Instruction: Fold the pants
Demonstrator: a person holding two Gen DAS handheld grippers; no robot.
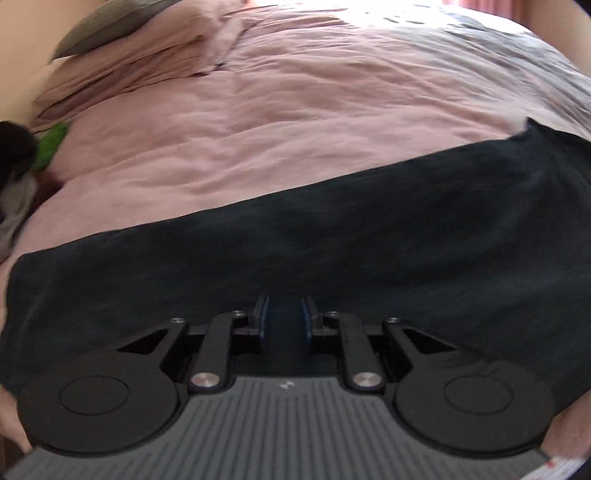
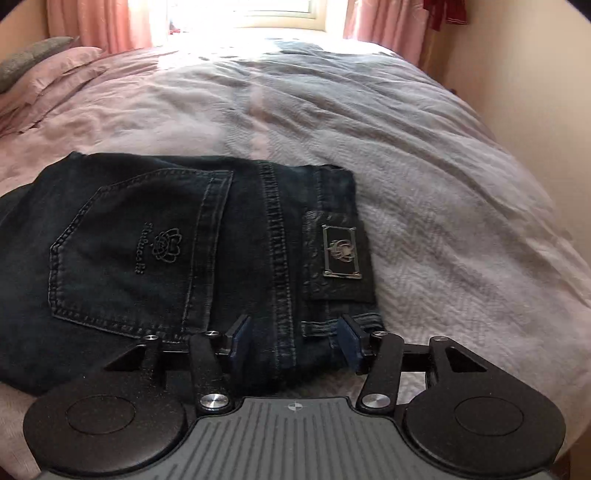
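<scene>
Dark blue jeans lie on the bed, folded lengthwise. The left wrist view shows their plain leg [image 1: 332,251] stretching across the frame. My left gripper [image 1: 286,317] sits low over the leg's near edge, its jaws drawn close with dark denim filling the narrow gap. The right wrist view shows the seat end of the jeans [image 2: 147,251], with a back pocket and a leather waistband patch [image 2: 341,254]. My right gripper [image 2: 295,339] stands open, its jaws straddling the waistband at the near edge, next to a belt loop.
A pink duvet [image 1: 258,110] covers the left of the bed and a grey-white one [image 2: 424,166] the right. Pillows [image 1: 129,48] lie at the far left. A green and dark bundle [image 1: 44,147] sits at the left edge. Beyond the bed are curtains and a bright window [image 2: 251,14].
</scene>
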